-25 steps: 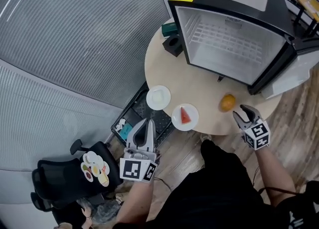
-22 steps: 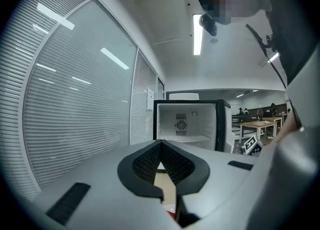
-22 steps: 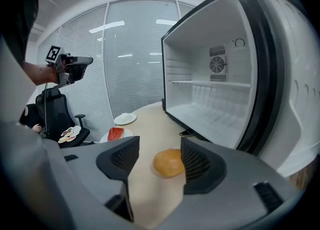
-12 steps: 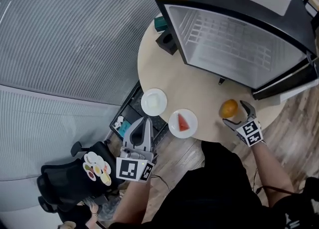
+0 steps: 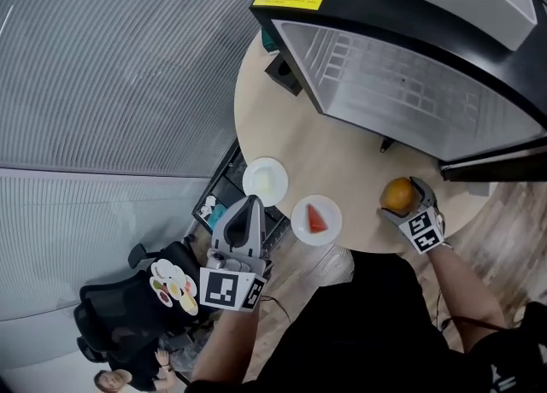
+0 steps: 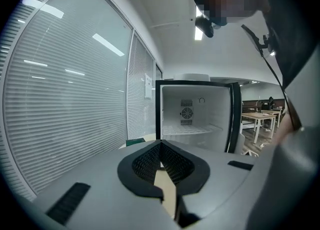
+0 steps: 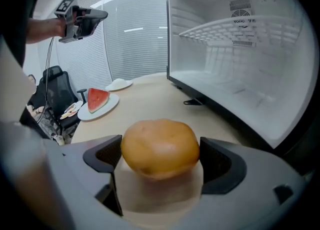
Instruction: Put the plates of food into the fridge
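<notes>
This is an office: tall glass partitions hung with horizontal blinds (image 5: 128,58) run along one side, and a black swivel chair (image 5: 109,319) stands on the wood-look floor (image 5: 504,237). Pale work desks (image 6: 257,119) show in the open room beyond, under a bright ceiling light (image 6: 198,34). A small black fridge (image 5: 410,84) (its door standing open) sits on a round pale table (image 5: 333,156)

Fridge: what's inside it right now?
Just a bare white wire shelf and a round vent on the back wall; nothing is stored there. The fridge's top hides its upper part from the head view.
</notes>
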A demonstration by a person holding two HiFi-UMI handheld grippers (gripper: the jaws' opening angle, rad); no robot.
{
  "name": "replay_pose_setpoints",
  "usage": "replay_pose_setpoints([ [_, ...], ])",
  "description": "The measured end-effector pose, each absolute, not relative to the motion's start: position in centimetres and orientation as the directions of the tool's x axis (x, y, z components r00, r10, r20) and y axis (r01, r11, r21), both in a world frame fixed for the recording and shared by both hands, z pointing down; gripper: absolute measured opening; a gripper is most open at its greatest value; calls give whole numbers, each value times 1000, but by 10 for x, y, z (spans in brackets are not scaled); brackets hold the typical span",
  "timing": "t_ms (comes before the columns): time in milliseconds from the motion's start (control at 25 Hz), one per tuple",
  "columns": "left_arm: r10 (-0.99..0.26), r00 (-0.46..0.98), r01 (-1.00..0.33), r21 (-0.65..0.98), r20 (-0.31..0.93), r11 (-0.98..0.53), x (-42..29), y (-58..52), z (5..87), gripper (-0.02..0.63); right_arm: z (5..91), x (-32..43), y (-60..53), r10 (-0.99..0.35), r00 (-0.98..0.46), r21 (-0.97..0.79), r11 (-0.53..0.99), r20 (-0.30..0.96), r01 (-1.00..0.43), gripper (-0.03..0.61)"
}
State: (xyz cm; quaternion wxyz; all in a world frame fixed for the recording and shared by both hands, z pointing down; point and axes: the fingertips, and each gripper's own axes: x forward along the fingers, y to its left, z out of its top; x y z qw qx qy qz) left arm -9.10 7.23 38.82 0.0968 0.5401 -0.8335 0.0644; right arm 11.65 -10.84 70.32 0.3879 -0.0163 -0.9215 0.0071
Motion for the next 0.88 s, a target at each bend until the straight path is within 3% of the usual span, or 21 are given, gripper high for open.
replay_pose_setpoints([
  [360,-884,-407,-909,-5,231,418,-107,50,383,3,697,100,-114,79,-707,-75,996,703,38,468],
  [880,-923,-345,-936,11,172,352,-112,12,362,3,609,68,-123,62,-812,-135,991,581,-22,468],
])
